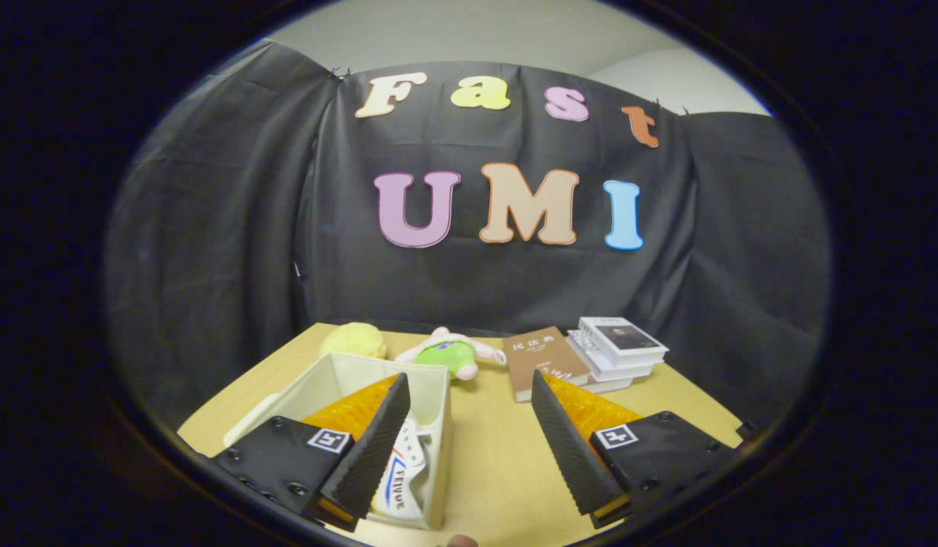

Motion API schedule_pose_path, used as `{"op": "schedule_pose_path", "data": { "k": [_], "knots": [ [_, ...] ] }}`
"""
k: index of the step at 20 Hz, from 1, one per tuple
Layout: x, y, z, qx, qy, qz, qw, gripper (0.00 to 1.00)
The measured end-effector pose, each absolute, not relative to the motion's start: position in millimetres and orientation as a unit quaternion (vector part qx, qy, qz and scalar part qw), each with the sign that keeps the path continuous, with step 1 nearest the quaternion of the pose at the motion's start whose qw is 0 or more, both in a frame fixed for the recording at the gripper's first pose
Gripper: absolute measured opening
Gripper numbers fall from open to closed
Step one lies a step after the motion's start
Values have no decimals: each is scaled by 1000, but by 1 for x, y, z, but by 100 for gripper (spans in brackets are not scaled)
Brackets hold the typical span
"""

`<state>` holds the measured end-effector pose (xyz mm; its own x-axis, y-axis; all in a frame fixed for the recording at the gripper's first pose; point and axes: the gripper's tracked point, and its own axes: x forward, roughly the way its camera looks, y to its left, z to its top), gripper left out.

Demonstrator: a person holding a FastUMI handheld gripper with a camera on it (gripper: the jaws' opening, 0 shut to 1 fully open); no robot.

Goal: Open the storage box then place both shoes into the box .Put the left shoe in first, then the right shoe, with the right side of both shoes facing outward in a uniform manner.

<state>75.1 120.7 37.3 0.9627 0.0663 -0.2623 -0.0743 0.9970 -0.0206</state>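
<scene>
Gripper view shows the hand-held gripper (469, 448) hanging above the worktop (499, 463) with its fingers spread wide and nothing between them but bare wood. Just behind the left finger sits the storage box (431, 395), a pale fabric bin with its top open, and inside it a white shoe (404, 475) stands against the near wall, partly hidden by that finger. Whether a second shoe lies in the box cannot be told from here, nor can which way the visible shoe faces. Beyond the box, a yellow plush toy (353, 340) and a pink and green plush doll (450, 355) lie near the black cloth wall; a brown book (546, 361) and a stack of white books (617, 349) rest beyond the right finger. Judged from this pose, the risk is the soft box wall: a finger dropping beside the shoe could catch the rim, buckle or drag the bin, and tip the shoe so its right side no longer faces outward.
</scene>
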Motion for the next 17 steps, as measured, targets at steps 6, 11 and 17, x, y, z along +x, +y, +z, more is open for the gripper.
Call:
{"op": "schedule_pose_path", "data": {
  "k": [6, 11, 17],
  "knots": [
    [70, 73, 48, -38, 47, 22, 998, 100],
    [59, 39, 39, -43, 32, 4, 999, 100],
    [46, 29, 16, -48, 40, -1, 998, 100]
  ]
}}
